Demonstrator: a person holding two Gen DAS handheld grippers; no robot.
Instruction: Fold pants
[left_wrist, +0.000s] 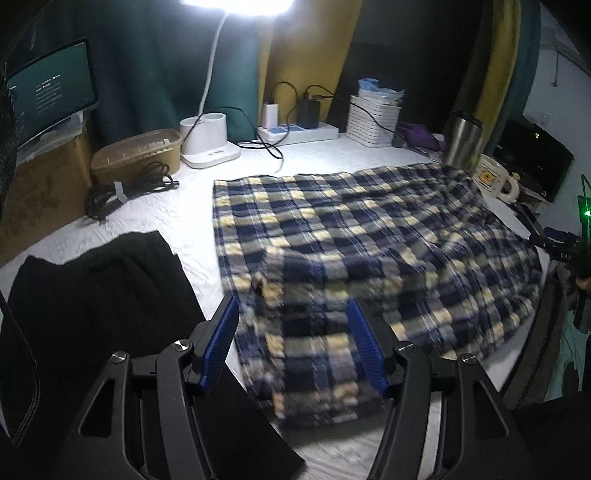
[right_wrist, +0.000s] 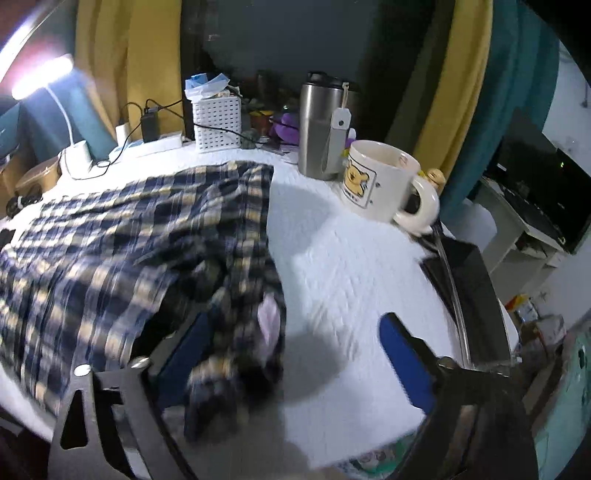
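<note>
Basically, navy-and-yellow plaid flannel pants (left_wrist: 351, 236) lie spread on the white textured tabletop (left_wrist: 192, 206), partly folded over. Left gripper (left_wrist: 293, 345) has its jaws wide apart, blue ribbed pads either side of the near plaid edge, which sits between them; contact unclear from blur. Right gripper (right_wrist: 295, 365) is also spread wide, a bunched pants corner beside its left pad. Cream bear-print mug (right_wrist: 384, 181) and steel tumbler (right_wrist: 321, 125) stand nearby.
</note>
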